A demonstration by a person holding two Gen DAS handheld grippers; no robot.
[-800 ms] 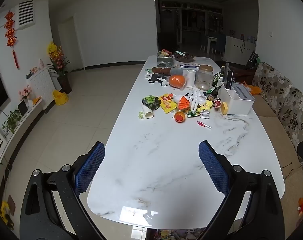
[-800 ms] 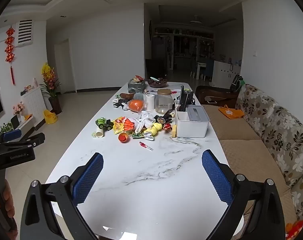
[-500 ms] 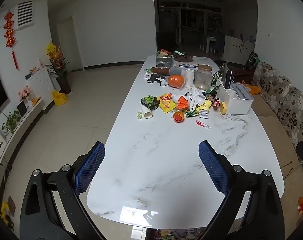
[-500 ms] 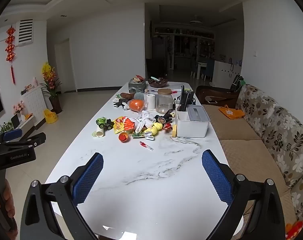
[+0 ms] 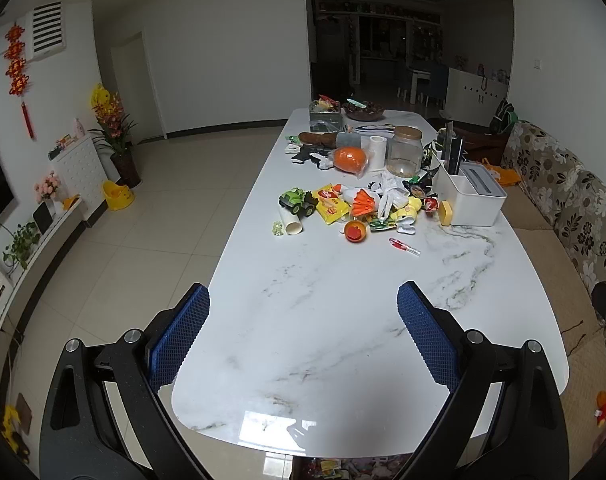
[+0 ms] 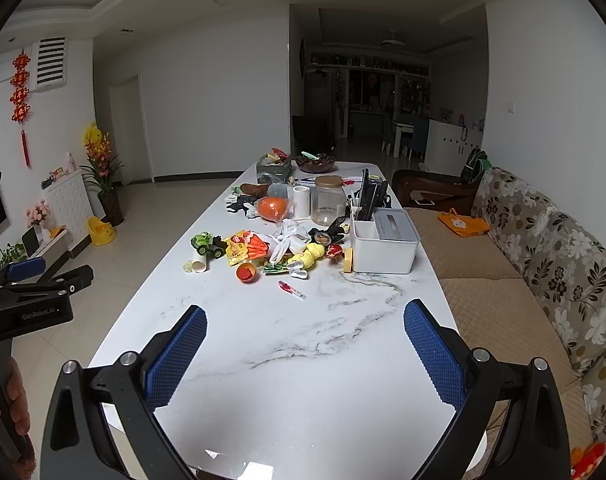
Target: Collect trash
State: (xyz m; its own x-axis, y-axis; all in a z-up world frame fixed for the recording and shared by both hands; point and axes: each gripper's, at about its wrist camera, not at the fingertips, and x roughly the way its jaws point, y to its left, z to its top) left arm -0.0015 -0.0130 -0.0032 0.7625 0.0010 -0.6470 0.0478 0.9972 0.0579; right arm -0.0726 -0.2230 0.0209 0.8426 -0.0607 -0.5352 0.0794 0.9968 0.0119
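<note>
A pile of clutter lies mid-table on the white marble table (image 5: 343,320): a yellow snack wrapper (image 5: 331,208), an orange wrapper (image 5: 362,202), crumpled white plastic (image 5: 389,192), a white paper tube (image 5: 291,222), an orange round lid (image 5: 355,232) and a red pen (image 5: 405,246). The same pile shows in the right wrist view around the yellow wrapper (image 6: 239,249). My left gripper (image 5: 303,336) is open and empty over the near end of the table. My right gripper (image 6: 303,344) is open and empty, also well short of the pile.
A white storage box (image 5: 473,200) stands right of the pile, with a glass jar (image 5: 405,152), tissue roll (image 5: 377,148) and orange ball (image 5: 349,159) behind. A green toy truck (image 5: 297,202) sits left. A floral sofa (image 6: 543,248) runs along the right side.
Both views hardly differ; the left gripper has drifted slightly and the pile sits a little lower in its view. Both grippers stay open.
</note>
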